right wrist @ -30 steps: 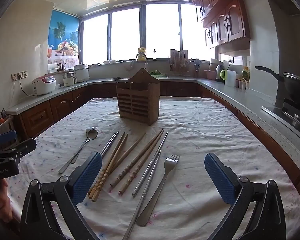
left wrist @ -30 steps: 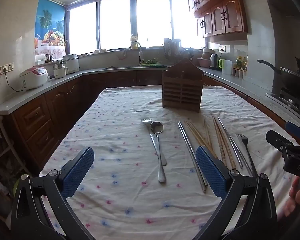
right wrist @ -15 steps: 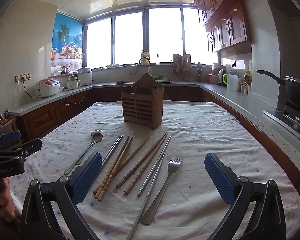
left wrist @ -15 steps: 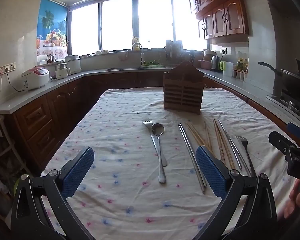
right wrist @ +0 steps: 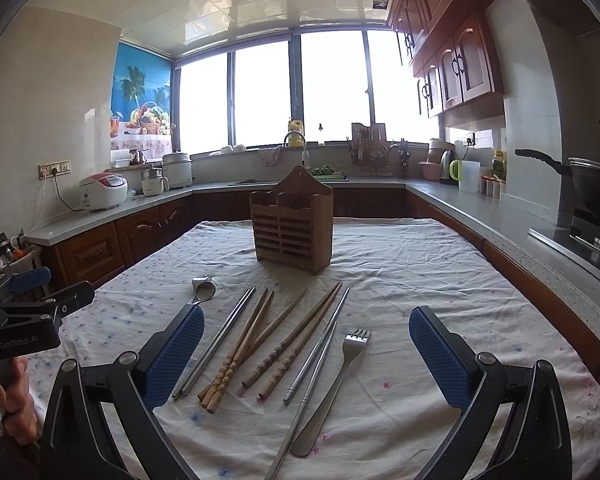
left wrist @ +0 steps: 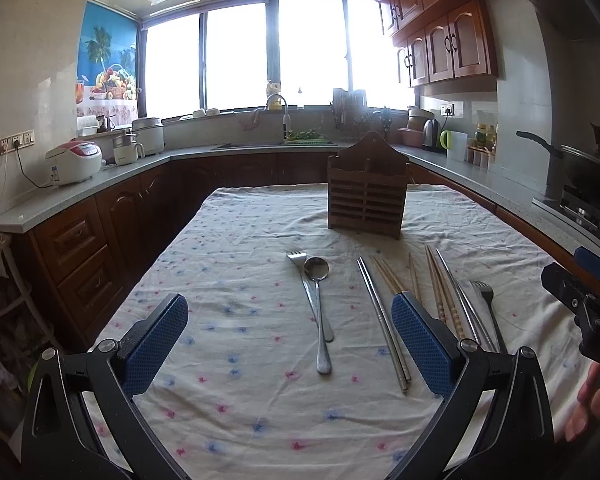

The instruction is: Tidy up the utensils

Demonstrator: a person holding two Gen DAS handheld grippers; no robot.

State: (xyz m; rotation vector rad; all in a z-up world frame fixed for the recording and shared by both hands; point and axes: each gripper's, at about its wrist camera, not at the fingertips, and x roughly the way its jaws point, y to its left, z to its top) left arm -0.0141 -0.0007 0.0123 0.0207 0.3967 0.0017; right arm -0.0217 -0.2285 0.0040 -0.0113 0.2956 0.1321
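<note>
Sunlit windows and dark wood cabinets ring the kitchen, and in the middle a counter [left wrist: 228,240] wears a white cloth dotted with small flowers. Toward the counter's far edge stands a slatted wooden utensil holder [right wrist: 291,224], upright.

All the utensils lie flat on the cloth between the holder and the near edge, pointing roughly away from me. Toward the left side a spoon [left wrist: 319,304] rests against a fork [left wrist: 300,268], their handles overlapping. Right of them lies a pair of steel chopsticks [left wrist: 382,320], then a fan of wooden chopsticks [right wrist: 256,336], some with carved grips, then a second steel pair [right wrist: 320,344], and nearest the right side another fork [right wrist: 340,376], its tines toward the holder.

My left claw [left wrist: 288,344] hangs above the near edge with its blue pads spread wide, gripping nothing; the spoon and the first steel pair show between its fingers. My right claw [right wrist: 306,356] is likewise spread wide and empty, above the wooden chopsticks and the right fork. Neither touches anything on the cloth. Part of my hand [right wrist: 8,396] shows at the edge of the right view, wrapped round the left grip.
</note>
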